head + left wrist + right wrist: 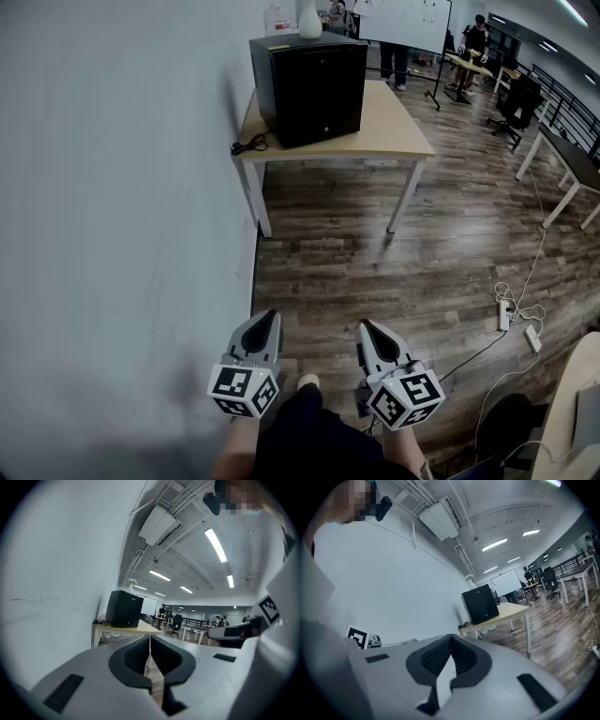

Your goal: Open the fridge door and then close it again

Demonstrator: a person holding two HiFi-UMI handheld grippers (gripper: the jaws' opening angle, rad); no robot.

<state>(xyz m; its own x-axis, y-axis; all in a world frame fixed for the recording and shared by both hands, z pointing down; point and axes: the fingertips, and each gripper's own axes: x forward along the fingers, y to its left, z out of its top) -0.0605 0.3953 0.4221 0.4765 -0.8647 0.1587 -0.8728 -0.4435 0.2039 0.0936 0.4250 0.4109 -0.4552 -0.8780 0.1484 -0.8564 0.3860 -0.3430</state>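
Observation:
A small black fridge (311, 86) stands with its door closed on a light wooden table (398, 127) against the white wall, far ahead of me. It also shows in the left gripper view as the fridge (123, 609) and in the right gripper view as the fridge (480, 604). My left gripper (266, 322) and right gripper (367, 328) hang side by side low in the head view, well short of the table. Both are shut with nothing between the jaws, as seen at the left gripper (150, 638) and the right gripper (450, 639).
A white vase (310, 19) stands on the fridge, and a black cable (249, 144) lies on the table's left edge. A power strip (504, 314) with white cords lies on the wood floor at right. Desks, chairs, a whiteboard (405, 21) and people fill the far room.

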